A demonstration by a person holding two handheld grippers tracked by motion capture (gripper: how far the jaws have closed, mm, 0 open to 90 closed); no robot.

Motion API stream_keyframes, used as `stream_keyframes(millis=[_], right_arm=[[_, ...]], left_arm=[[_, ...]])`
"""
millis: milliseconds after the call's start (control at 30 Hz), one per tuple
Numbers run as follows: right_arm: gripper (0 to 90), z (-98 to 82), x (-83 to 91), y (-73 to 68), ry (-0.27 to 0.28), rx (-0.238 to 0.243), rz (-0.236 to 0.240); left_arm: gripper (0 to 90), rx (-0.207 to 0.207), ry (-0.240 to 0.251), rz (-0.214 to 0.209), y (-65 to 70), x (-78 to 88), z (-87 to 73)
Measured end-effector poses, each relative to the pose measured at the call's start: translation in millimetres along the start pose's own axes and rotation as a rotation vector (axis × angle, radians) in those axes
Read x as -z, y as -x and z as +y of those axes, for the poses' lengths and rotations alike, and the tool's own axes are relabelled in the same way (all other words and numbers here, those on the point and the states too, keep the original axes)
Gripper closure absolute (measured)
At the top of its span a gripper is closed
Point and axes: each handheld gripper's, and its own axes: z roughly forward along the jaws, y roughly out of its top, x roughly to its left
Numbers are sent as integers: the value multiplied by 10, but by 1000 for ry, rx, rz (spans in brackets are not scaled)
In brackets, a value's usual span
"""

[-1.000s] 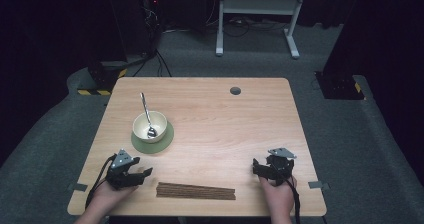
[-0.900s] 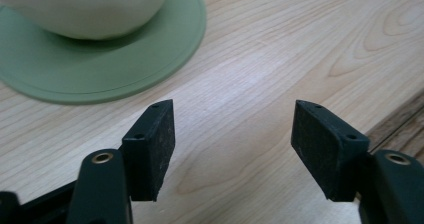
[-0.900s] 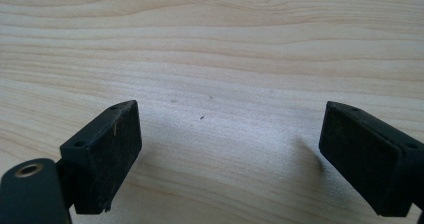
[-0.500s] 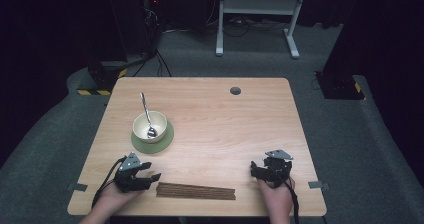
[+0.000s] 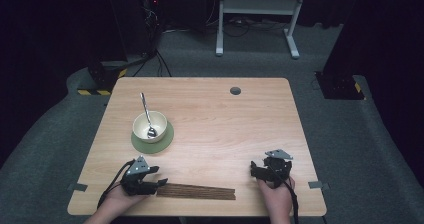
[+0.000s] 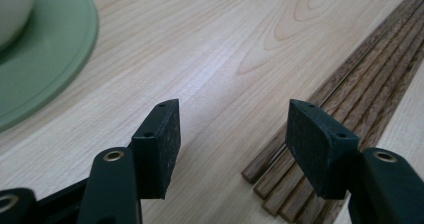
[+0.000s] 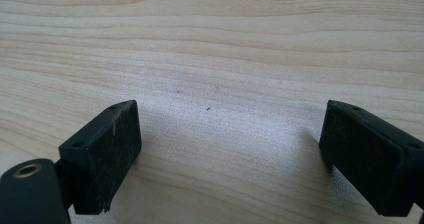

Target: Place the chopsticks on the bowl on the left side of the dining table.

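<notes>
Jaws: we saw the left gripper (image 5: 159,182) just narrowing, parted, nothing clamped, its right jaw over the near ends of the wooden chopsticks (image 6: 350,91) | right gripper (image 7: 227,154) spread wide over bare table (image 5: 225,119) | chopsticks lay bundled along the near edge, bowl (image 5: 149,125) beyond

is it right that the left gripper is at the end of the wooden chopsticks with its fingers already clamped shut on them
Not quite. The left gripper is at the near end of the wooden chopsticks, but its fingers are not clamped on them. They have been closing, yet the left gripper view shows a wide gap with bare table between them; the stick ends lie by the right finger, ungripped.
</notes>
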Motion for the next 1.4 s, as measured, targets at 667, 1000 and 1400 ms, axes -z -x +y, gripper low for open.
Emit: stream_keyframes(millis=[667, 1000, 1400], right_arm=[[96, 0, 1, 10, 3, -3, 5], [96, -1, 1, 4, 2, -2, 2], [96, -3, 3, 8, 3, -5, 5]], left_arm=[[479, -28, -19, -25, 35, -87, 1], [609, -94, -12, -44, 86, -99, 13], [725, -121, -14, -39, 95, -112, 4]])
